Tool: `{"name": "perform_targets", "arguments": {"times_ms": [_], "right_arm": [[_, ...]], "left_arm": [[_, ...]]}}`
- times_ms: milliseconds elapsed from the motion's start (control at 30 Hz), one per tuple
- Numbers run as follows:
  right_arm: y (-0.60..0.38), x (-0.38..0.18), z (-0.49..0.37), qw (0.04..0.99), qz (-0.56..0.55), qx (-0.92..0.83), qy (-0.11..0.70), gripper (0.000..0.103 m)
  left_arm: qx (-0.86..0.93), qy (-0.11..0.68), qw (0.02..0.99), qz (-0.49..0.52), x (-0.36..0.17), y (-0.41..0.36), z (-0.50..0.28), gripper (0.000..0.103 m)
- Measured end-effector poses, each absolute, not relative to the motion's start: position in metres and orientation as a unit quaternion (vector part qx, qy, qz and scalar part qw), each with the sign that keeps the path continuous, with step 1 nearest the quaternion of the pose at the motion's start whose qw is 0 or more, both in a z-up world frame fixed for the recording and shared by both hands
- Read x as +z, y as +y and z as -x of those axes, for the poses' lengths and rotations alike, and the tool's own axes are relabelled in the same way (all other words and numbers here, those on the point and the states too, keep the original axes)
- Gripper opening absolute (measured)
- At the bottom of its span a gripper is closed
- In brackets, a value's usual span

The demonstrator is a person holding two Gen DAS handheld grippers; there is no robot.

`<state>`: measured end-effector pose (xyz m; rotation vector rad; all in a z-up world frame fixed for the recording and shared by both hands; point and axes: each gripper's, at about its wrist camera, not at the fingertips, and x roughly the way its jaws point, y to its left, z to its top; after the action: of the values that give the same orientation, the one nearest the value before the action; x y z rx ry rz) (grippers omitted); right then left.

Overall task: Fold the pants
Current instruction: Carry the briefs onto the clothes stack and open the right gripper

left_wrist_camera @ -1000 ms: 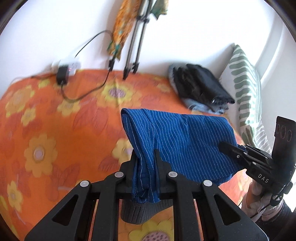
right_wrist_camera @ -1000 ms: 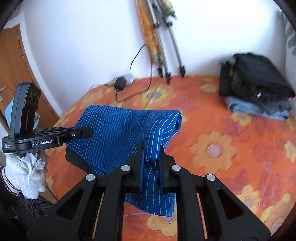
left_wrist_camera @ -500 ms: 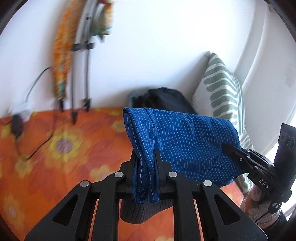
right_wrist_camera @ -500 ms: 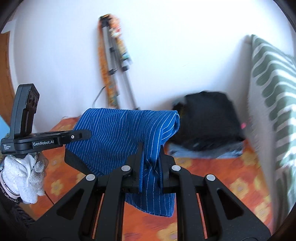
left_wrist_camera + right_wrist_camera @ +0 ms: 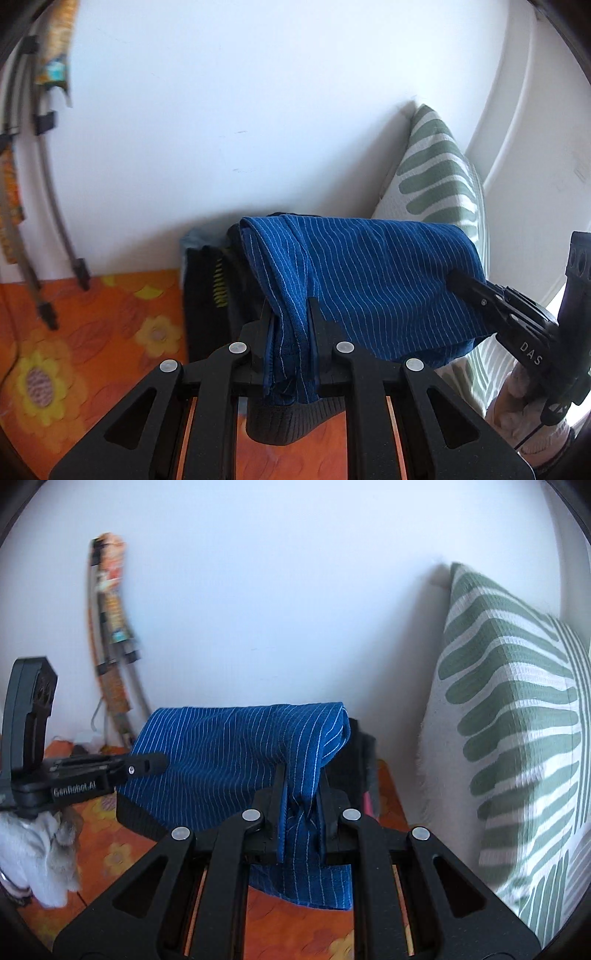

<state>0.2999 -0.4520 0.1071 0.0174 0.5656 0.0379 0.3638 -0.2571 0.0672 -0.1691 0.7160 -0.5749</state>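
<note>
A white wall [image 5: 229,122] fills the upper frame. The orange flowered bedspread [image 5: 92,332] spreads lower left, a green-patterned pillow [image 5: 517,738] walls the right edge. The folded blue striped pants [image 5: 369,280] hang mid-frame above a dark clothes stack [image 5: 207,295], both ends pinched tight by the left gripper [image 5: 290,314] and right gripper [image 5: 301,786].

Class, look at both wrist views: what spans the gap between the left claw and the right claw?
The folded blue striped pants stretch between the left claw and right claw, each shut on one end; both views show it.
</note>
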Motion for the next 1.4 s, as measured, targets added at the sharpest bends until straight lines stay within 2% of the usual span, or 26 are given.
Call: {"name": "perform_targets", "arguments": {"times_ms": [433, 467, 500, 533, 567, 600, 633, 667, 1133, 1233, 1333, 1400], "right_arm": [[-0.512, 0.053, -0.385, 0.941, -0.065, 0.007, 0.331, 0.014], [-0.516, 0.05, -0.389, 0.939, -0.072, 0.003, 0.336, 0.022], [-0.519, 0.048, -0.39, 0.937, -0.079, 0.0, 0.339, 0.027], [-0.523, 0.046, -0.391, 0.935, -0.087, -0.006, 0.343, 0.041], [-0.526, 0.047, -0.389, 0.936, -0.093, -0.011, 0.34, 0.049], [-0.528, 0.048, -0.387, 0.937, -0.097, -0.015, 0.336, 0.051], [-0.53, 0.049, -0.386, 0.937, -0.099, -0.02, 0.334, 0.052], [-0.533, 0.05, -0.384, 0.937, -0.102, -0.023, 0.334, 0.052], [-0.504, 0.066, -0.333, 0.937, -0.083, -0.028, 0.339, 0.053], [-0.495, 0.073, -0.314, 0.94, -0.08, -0.027, 0.331, 0.057], [-0.483, 0.081, -0.293, 0.944, -0.072, -0.027, 0.32, 0.06], [-0.475, 0.086, -0.278, 0.948, -0.064, -0.023, 0.311, 0.062]], "left_arm": [[-0.258, 0.385, 0.883, 0.073, 0.031, -0.296, -0.428, 0.015], [-0.255, 0.393, 0.881, 0.072, 0.028, -0.295, -0.43, 0.021], [-0.246, 0.396, 0.882, 0.07, 0.026, -0.294, -0.432, 0.021], [-0.238, 0.396, 0.884, 0.07, 0.025, -0.292, -0.433, 0.022], [-0.233, 0.396, 0.885, 0.073, 0.025, -0.288, -0.433, 0.024], [-0.233, 0.4, 0.883, 0.079, 0.024, -0.285, -0.434, 0.027], [-0.232, 0.404, 0.881, 0.083, 0.023, -0.282, -0.435, 0.034], [-0.229, 0.406, 0.88, 0.086, 0.022, -0.279, -0.435, 0.038], [-0.231, 0.385, 0.892, 0.055, 0.054, -0.262, -0.378, 0.038], [-0.233, 0.374, 0.897, 0.042, 0.065, -0.257, -0.355, 0.038], [-0.236, 0.365, 0.9, 0.035, 0.073, -0.251, -0.336, 0.047], [-0.235, 0.355, 0.904, 0.024, 0.08, -0.246, -0.319, 0.047]]}}
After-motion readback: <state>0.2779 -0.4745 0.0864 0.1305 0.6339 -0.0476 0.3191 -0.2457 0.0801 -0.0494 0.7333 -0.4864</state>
